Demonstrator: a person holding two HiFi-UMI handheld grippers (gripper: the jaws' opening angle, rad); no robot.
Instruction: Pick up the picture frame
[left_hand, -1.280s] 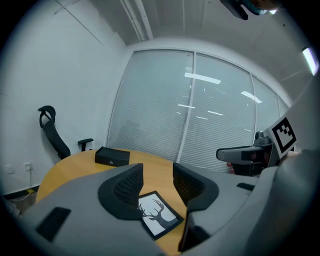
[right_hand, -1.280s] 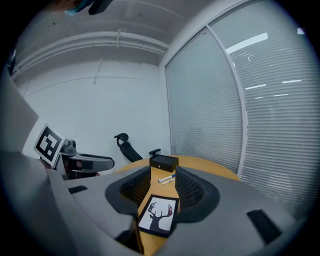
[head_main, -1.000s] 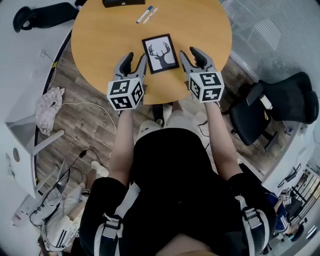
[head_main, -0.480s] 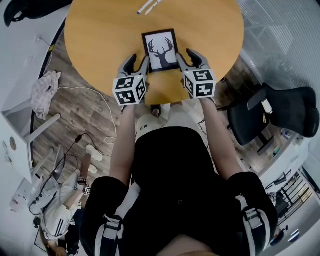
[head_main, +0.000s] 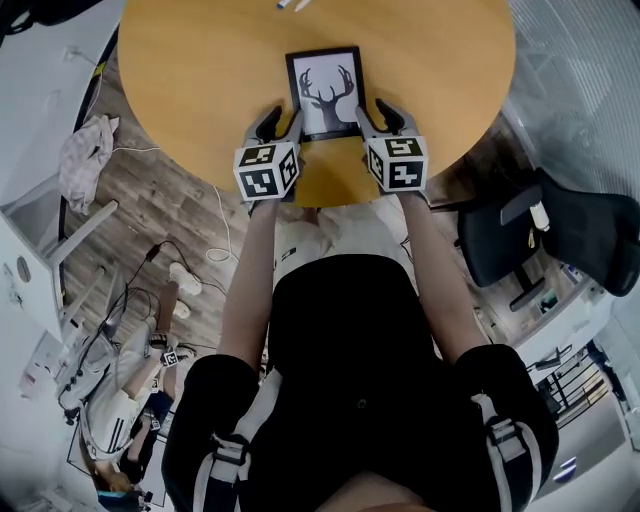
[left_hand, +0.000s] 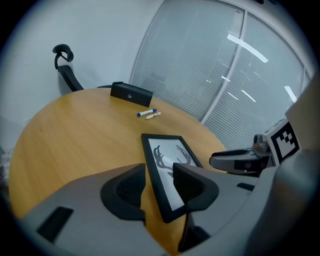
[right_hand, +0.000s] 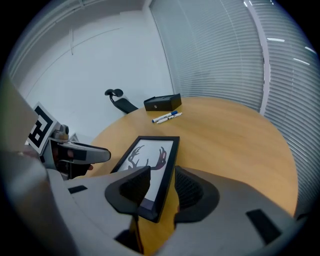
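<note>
Progress, judging by how things lie, stands just short of the grasp. The black-rimmed picture frame with a stag-antler print (head_main: 325, 90) lies flat, as far as I can see, on the round honey-coloured wooden counter (head_main: 200, 70). It sits at 12 o'clock from the person, near the counter's closest rim.

At the frame's 9 o'clock long edge, by the near corner, the left gripper (head_main: 281, 124) straddles the rim. Its fingers (left_hand: 125, 192) stand apart, one over bare wood outside the rim and the other above the glass, with a strip of counter showing between the outer one and the frame. The right gripper (head_main: 377, 116) mirrors this at the 3 o'clock edge — fingers (right_hand: 195, 192) apart, rim between them, nothing pinched. Whether any finger touches the glass I cannot tell.

Reaching and lining up look done; closing on the rim and lifting are left.

The counter's edge runs at 6 o'clock just behind both grippers, so there is little wood to spare that way. Toward 12 o'clock, bare wood stretches to two marker pens (left_hand: 149, 114) and a black oblong box (left_hand: 131, 93), both well apart from the frame. A black office chair (head_main: 575, 225) stands off the counter at 3 o'clock. Overhead nothing intrudes — a straight lift looks unobstructed.
</note>
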